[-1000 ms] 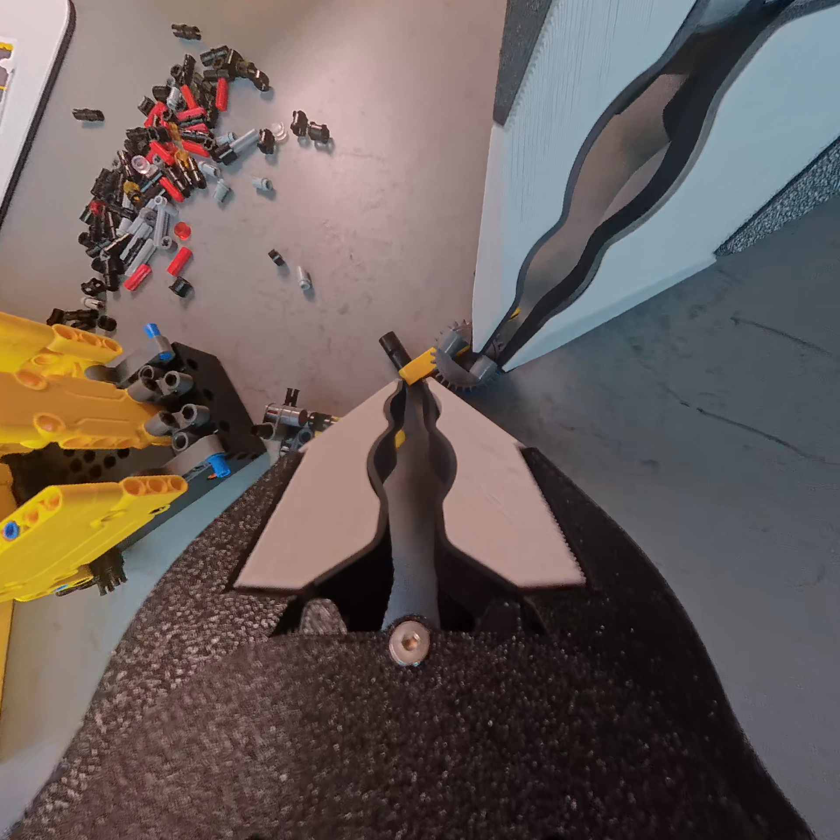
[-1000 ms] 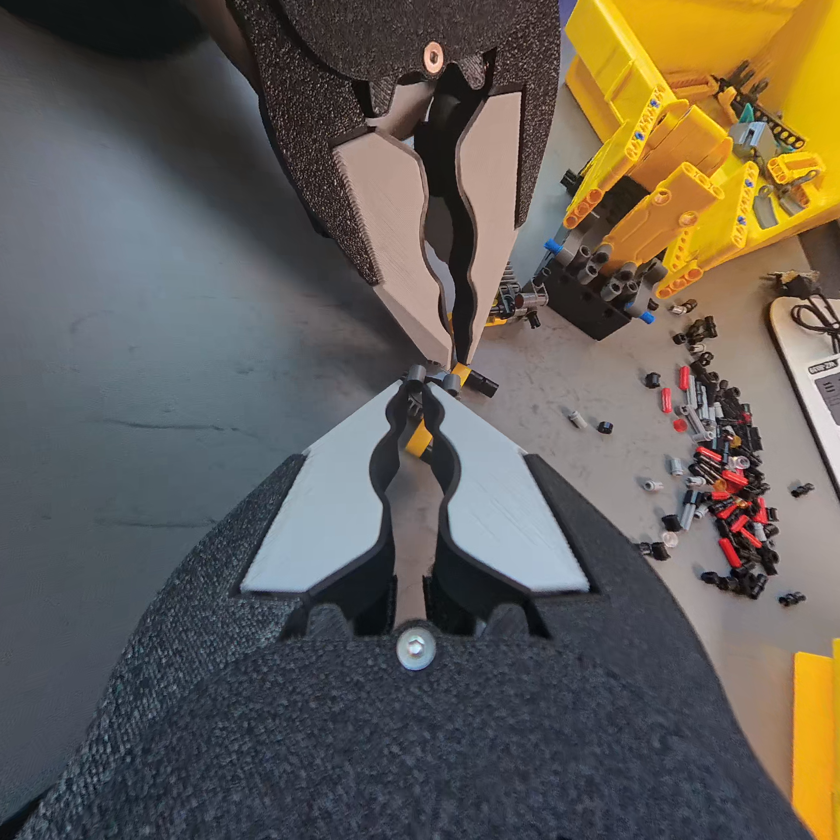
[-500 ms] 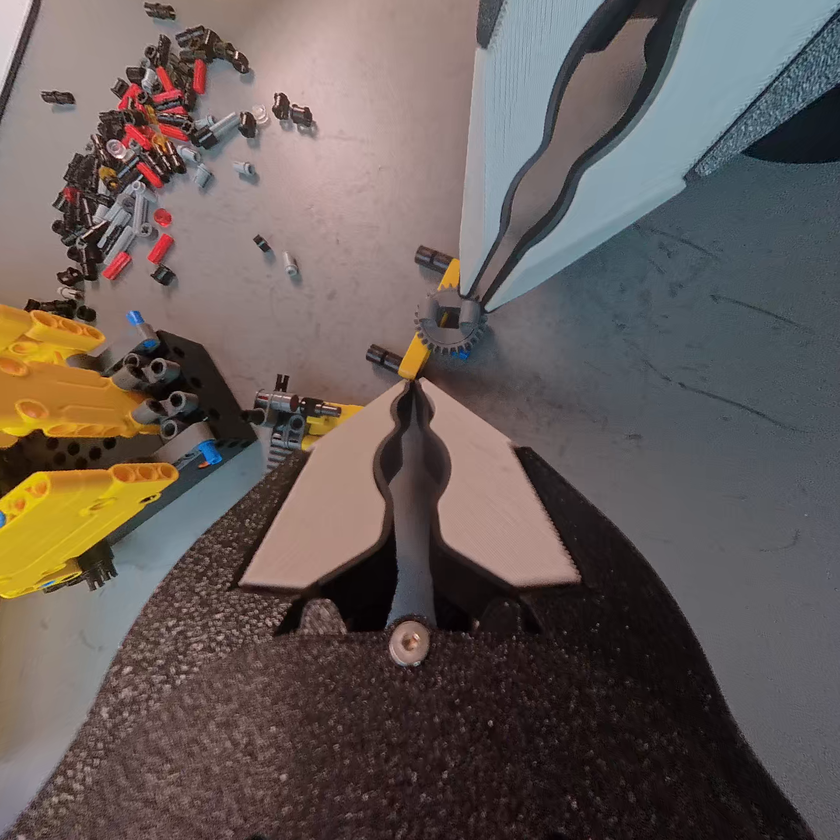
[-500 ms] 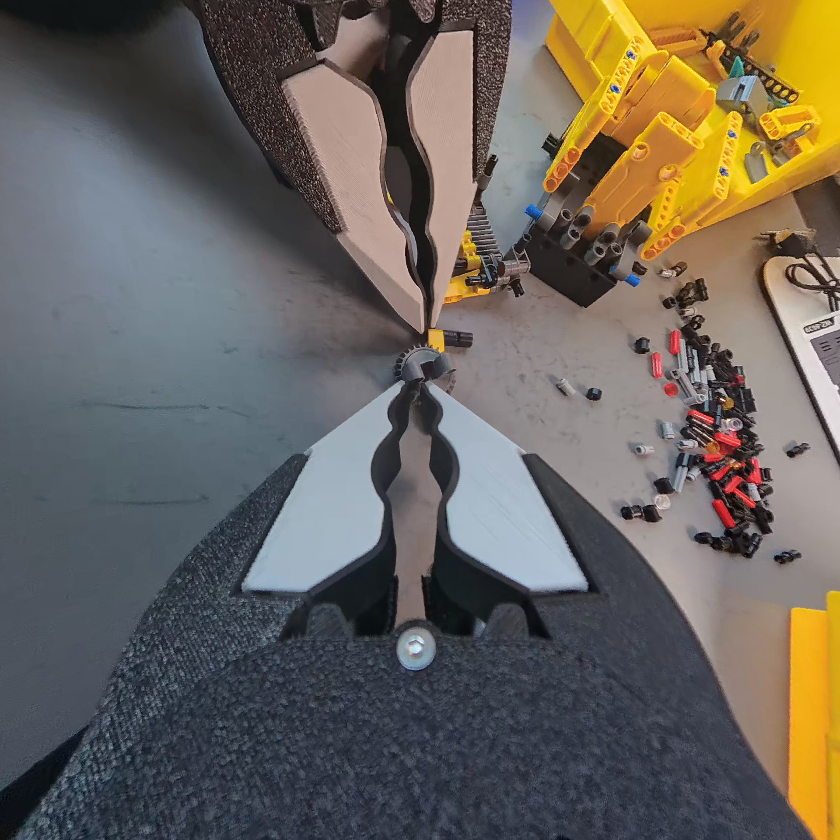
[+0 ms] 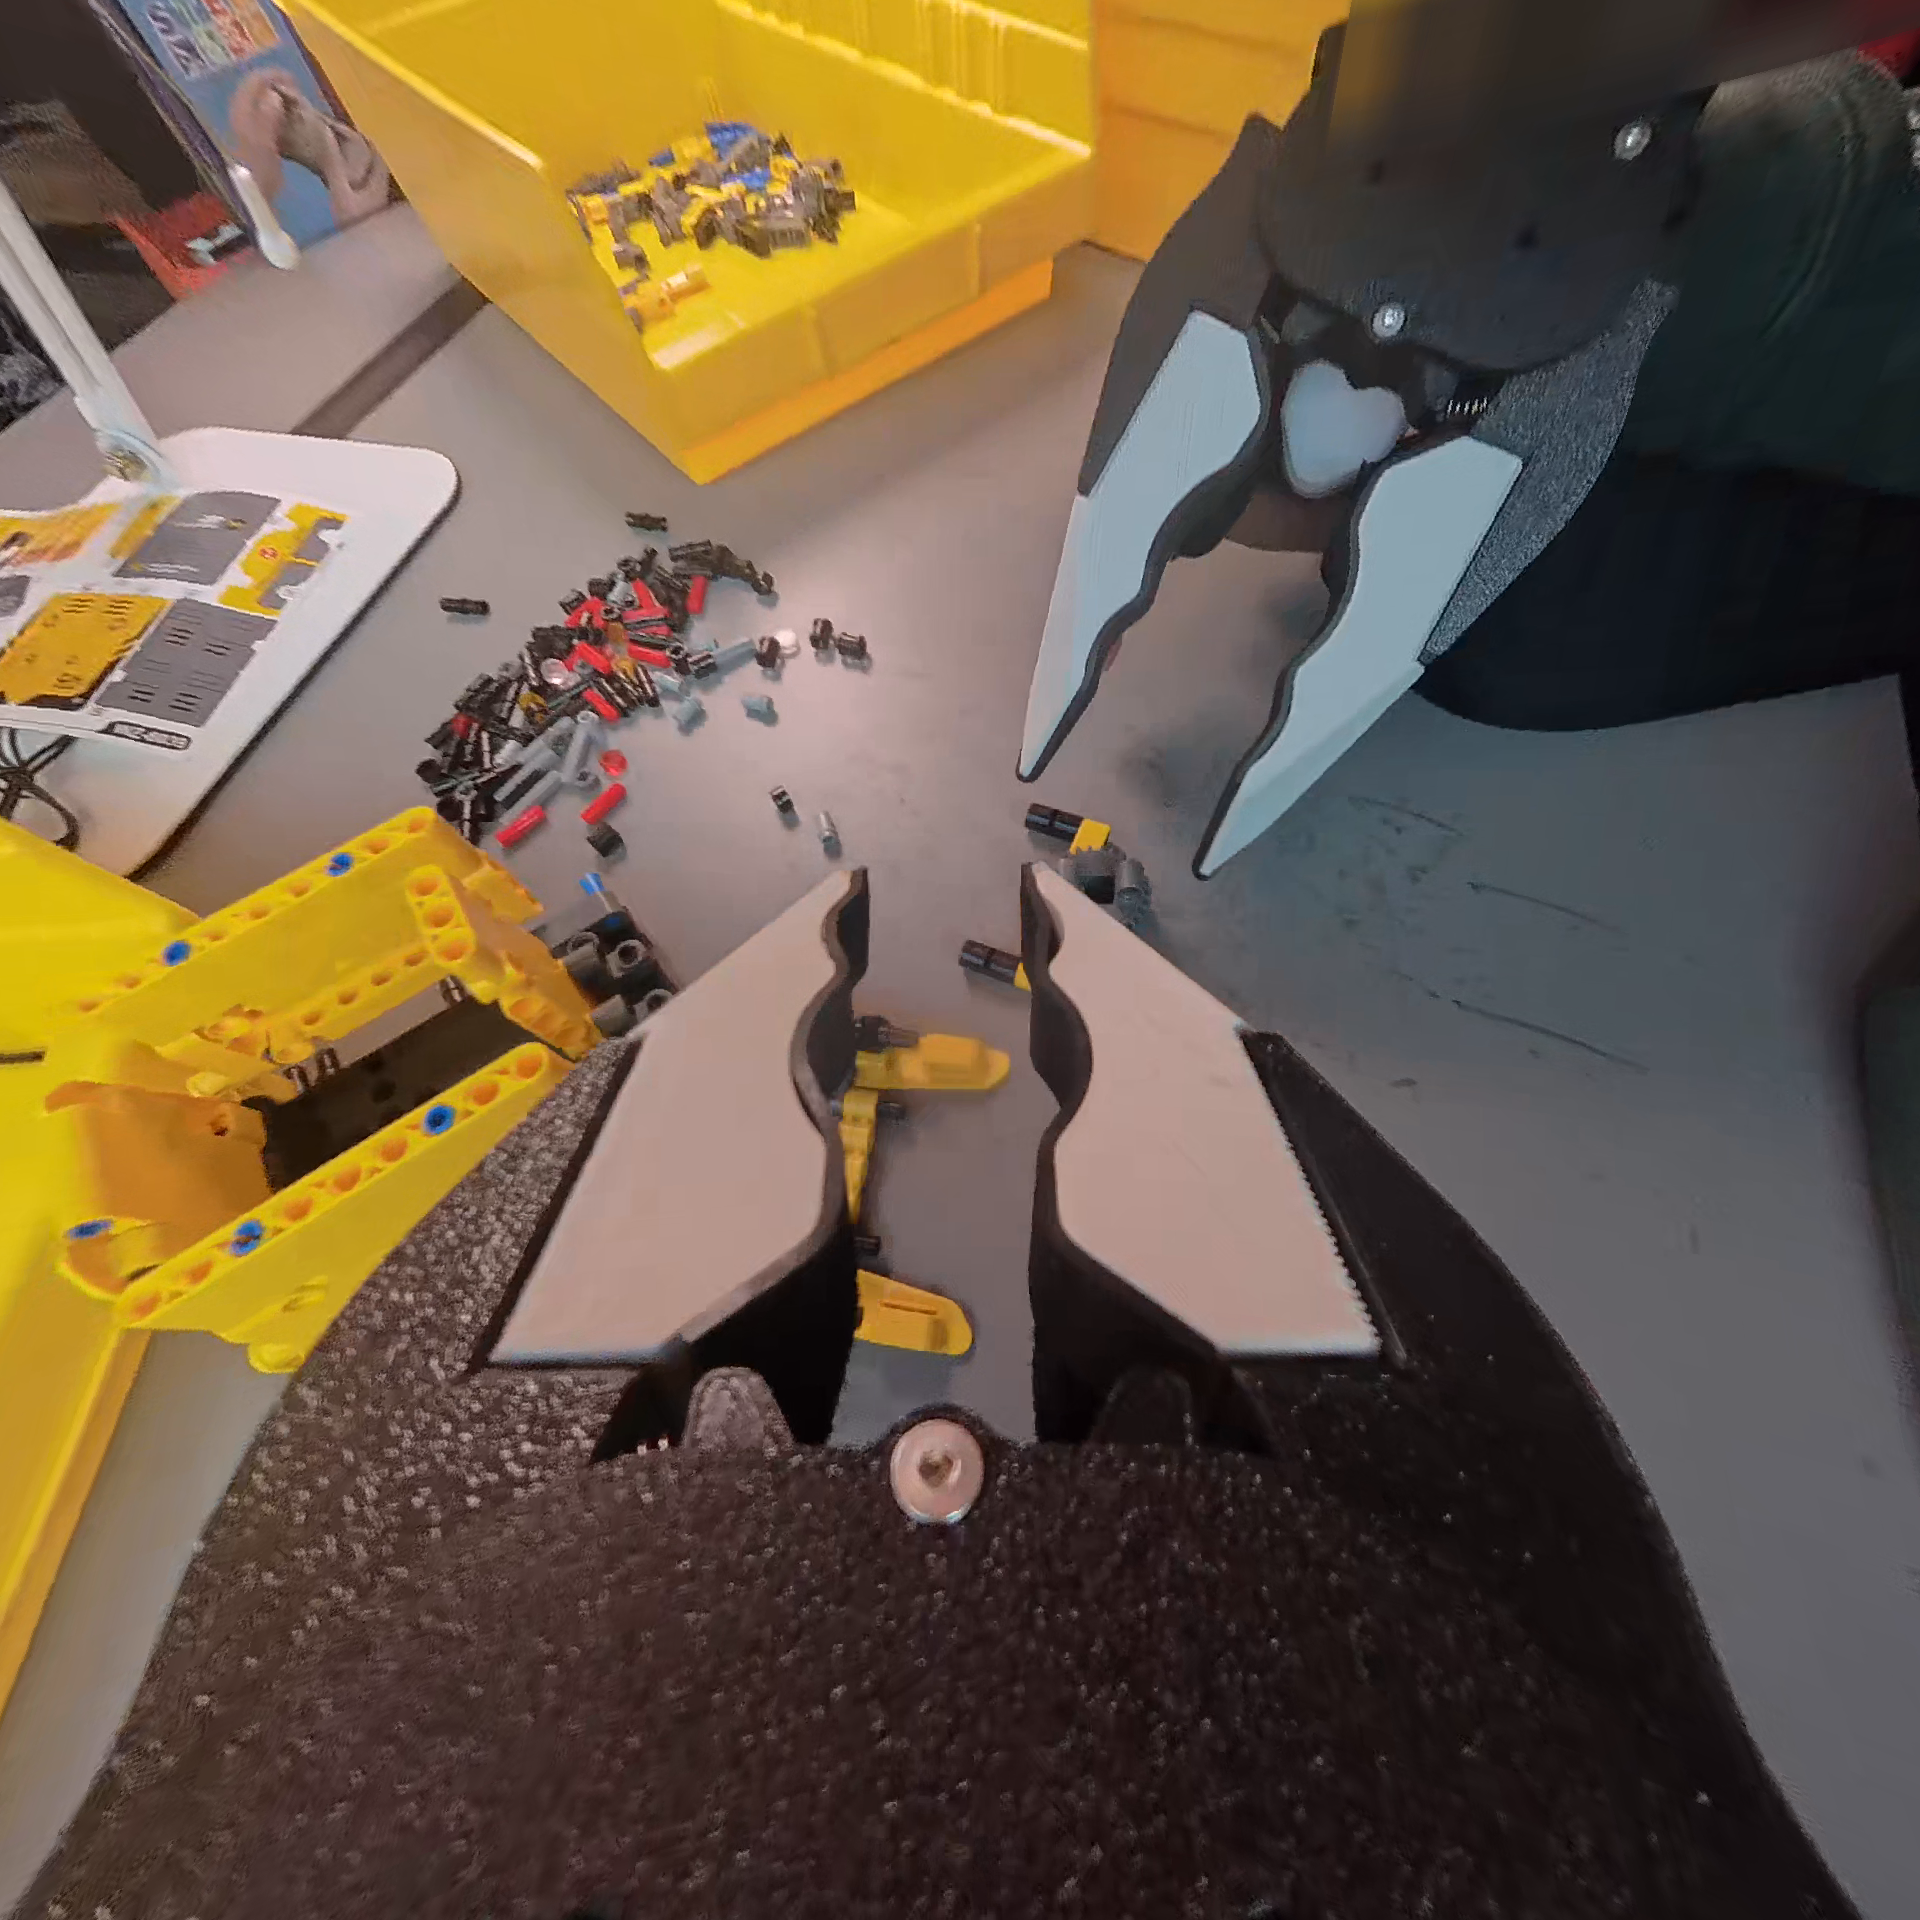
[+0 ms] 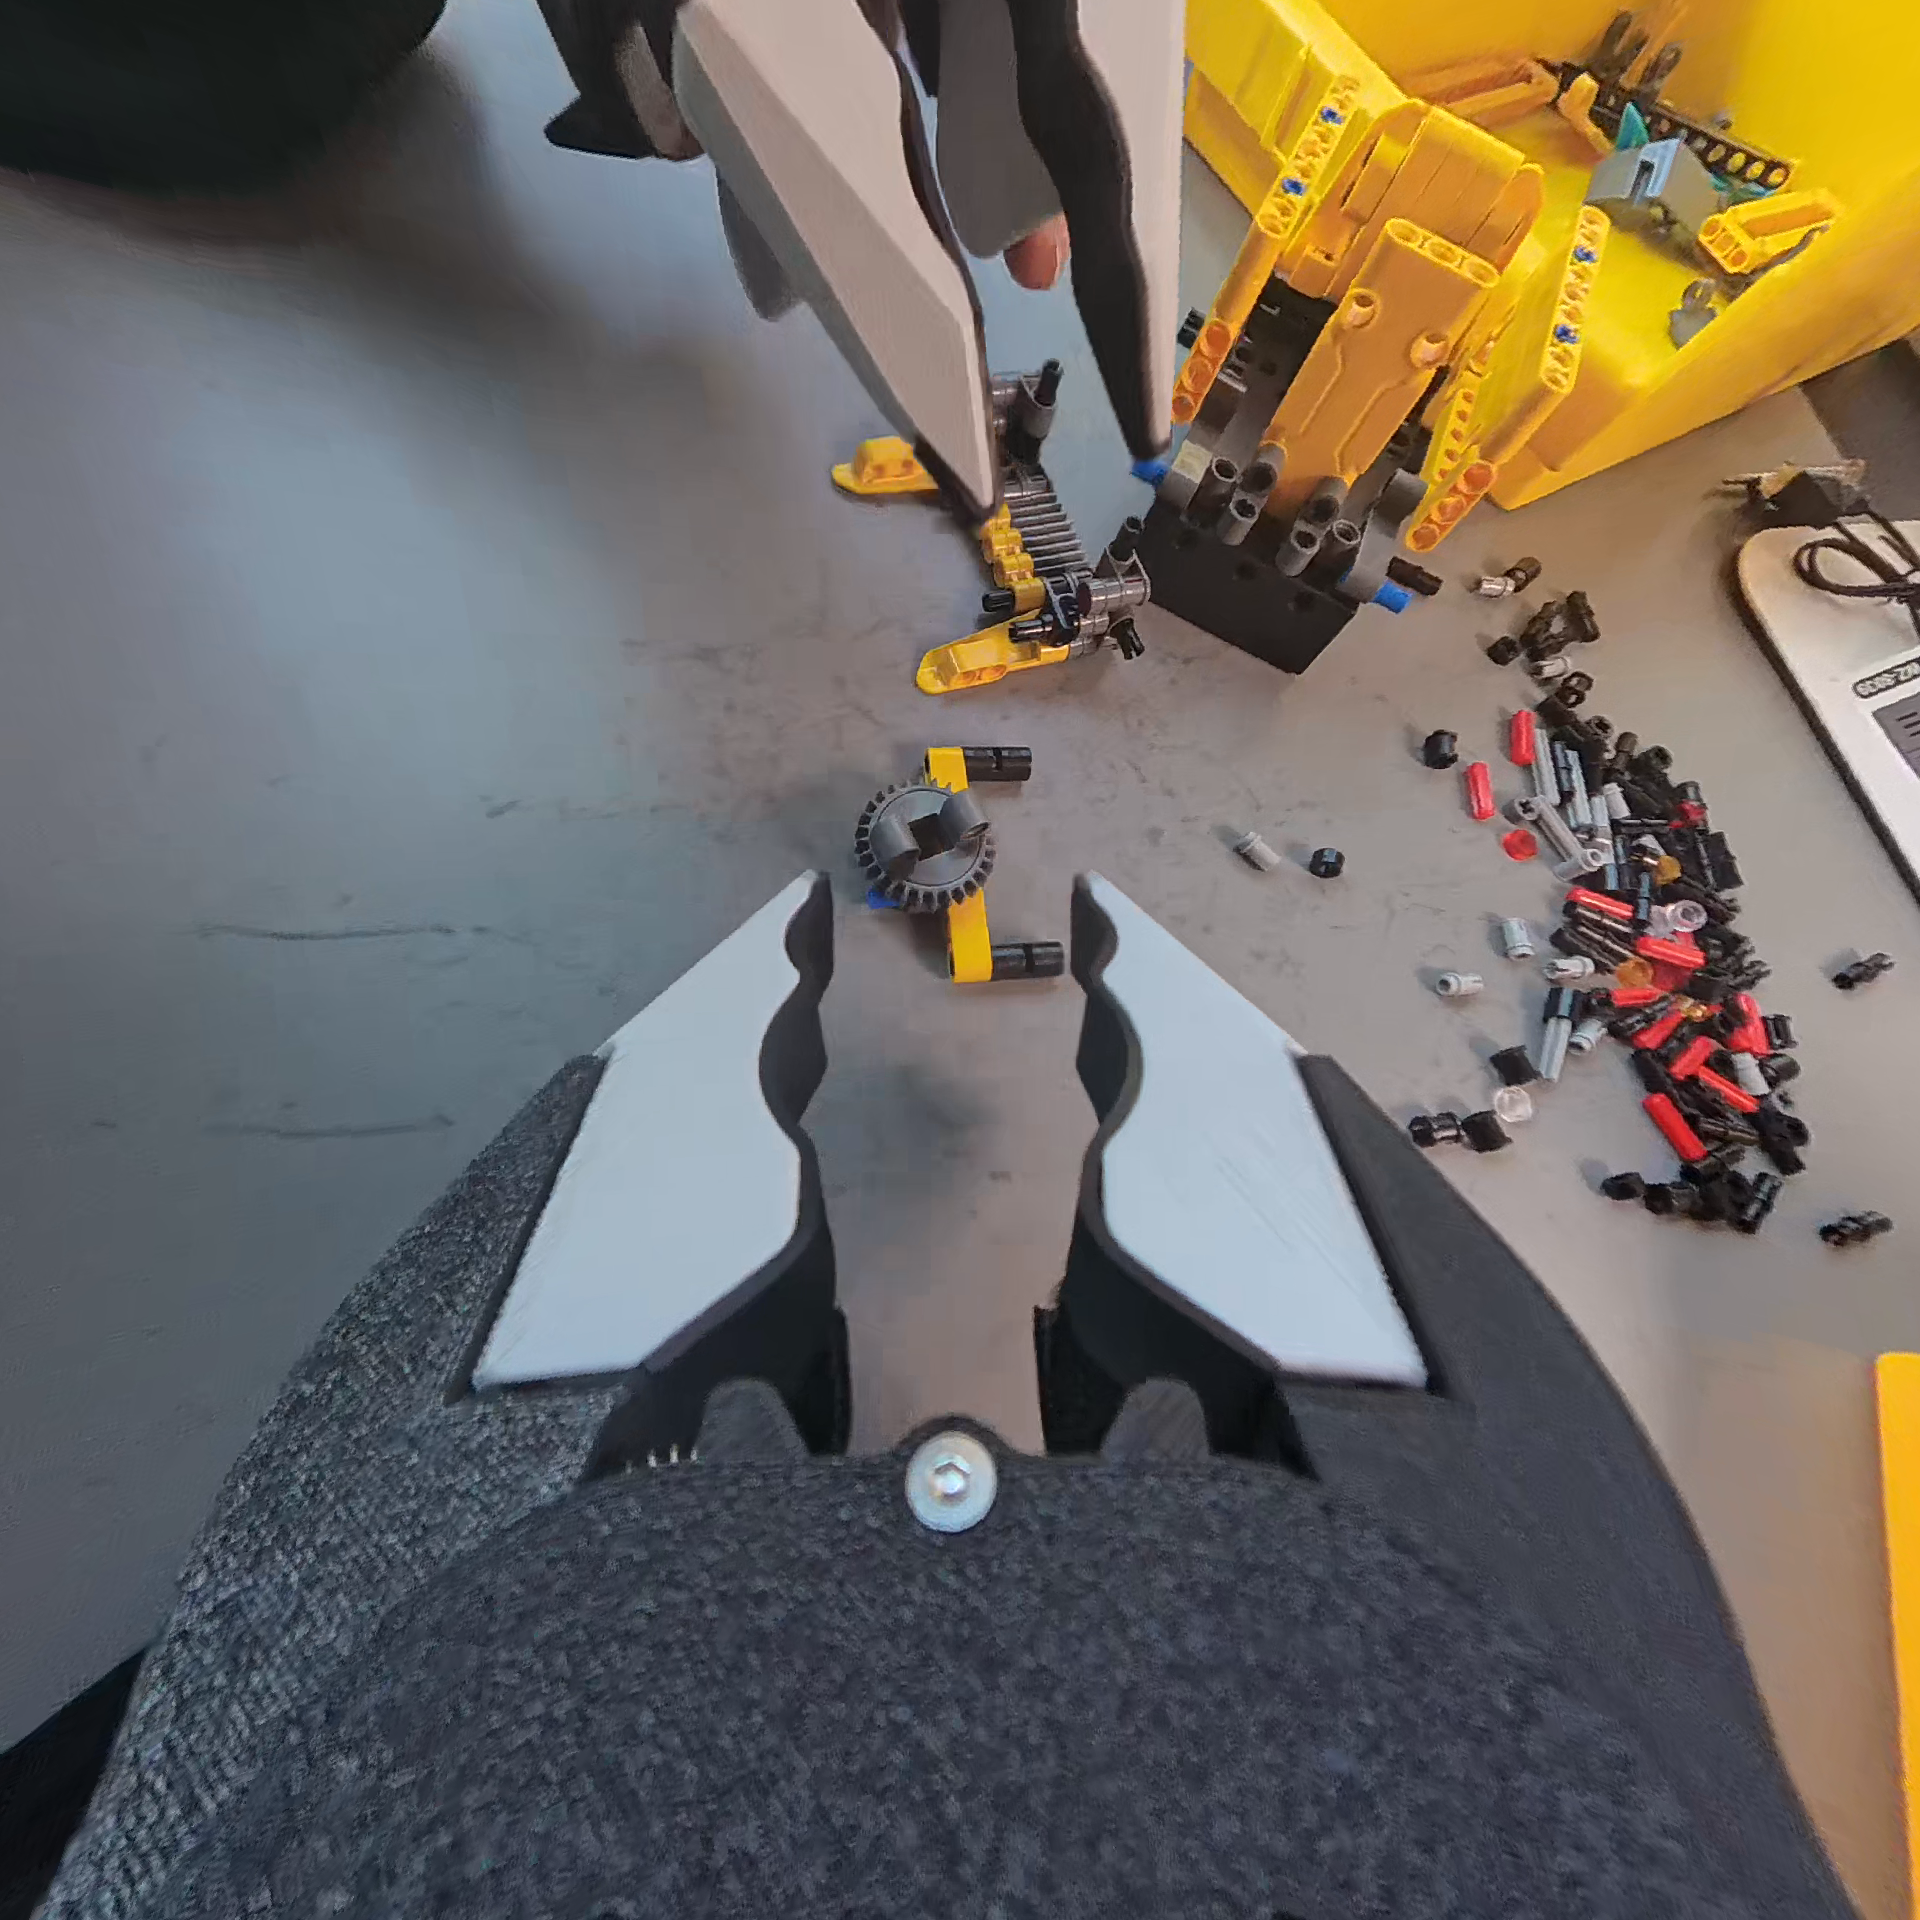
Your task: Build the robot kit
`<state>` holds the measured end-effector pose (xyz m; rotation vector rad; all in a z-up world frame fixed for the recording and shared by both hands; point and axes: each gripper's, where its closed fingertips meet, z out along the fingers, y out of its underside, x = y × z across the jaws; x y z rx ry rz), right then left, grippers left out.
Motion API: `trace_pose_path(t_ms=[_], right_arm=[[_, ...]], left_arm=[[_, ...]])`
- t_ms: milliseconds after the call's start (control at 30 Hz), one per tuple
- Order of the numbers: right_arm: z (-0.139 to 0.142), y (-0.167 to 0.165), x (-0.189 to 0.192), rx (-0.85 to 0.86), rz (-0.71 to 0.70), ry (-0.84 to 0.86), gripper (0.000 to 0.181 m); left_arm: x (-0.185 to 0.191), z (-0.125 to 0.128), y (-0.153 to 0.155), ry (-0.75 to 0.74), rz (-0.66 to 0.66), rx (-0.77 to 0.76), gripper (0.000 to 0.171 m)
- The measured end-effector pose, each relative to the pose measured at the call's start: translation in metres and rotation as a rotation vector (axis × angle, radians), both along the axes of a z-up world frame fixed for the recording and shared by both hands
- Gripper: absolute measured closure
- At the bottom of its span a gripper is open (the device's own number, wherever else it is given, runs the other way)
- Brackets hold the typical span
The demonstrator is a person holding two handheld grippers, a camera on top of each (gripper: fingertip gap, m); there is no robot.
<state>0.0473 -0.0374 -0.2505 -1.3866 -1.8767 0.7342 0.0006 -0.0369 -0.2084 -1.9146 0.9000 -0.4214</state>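
Observation:
A small yellow beam with a dark grey gear and two black pins (image 6: 925,836) lies on the grey table, just beyond the tips of my open, empty right gripper (image 6: 951,883). In the left wrist view the piece (image 5: 1107,873) lies between both grippers, partly hidden by my right finger. My left gripper (image 5: 945,878) is open and empty over a yellow sub-assembly with a grey toothed rack (image 5: 914,1065). The right wrist view shows the left gripper (image 6: 1060,483) straddling that rack piece (image 6: 1039,540). The right gripper (image 5: 1112,821) also shows open in the left wrist view.
A large yellow and black brick model (image 5: 312,997) (image 6: 1382,312) stands beside the left gripper. A pile of red, black and grey pins (image 5: 582,707) (image 6: 1652,987) lies farther off. A yellow parts bin (image 5: 862,343) and a booklet on a white board (image 5: 156,582) stand behind. The grippers' ends are close to 7 cm from one another.
Both grippers were shut on the yellow beam with the gear. Both have opened, let it go and drawn back; the piece now lies on the table. The left gripper moved over the rack sub-assembly.

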Motion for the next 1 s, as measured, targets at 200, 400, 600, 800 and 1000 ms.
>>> trace_pose_path(t_ms=[200,400,600,800,1000], right_arm=[[0.006,0.014,-0.003,-0.042,-0.071,0.051,0.127],[0.026,0.030,-0.004,-0.149,-0.132,0.194,0.180],[0.028,0.028,-0.004,-0.223,-0.107,0.218,0.181],[0.035,0.031,-0.009,-0.227,-0.129,0.268,0.113],[0.029,0.030,-0.014,-0.131,-0.149,0.239,0.069]], left_arm=[[-0.024,0.010,0.005,-0.005,0.051,0.051,0.139],[-0.048,0.011,0.006,-0.059,0.107,0.026,0.138],[-0.064,0.001,0.001,-0.083,0.136,-0.014,0.136],[-0.067,-0.010,-0.003,-0.090,0.124,-0.063,0.134],[-0.061,-0.018,-0.005,-0.076,0.103,-0.079,0.134]])
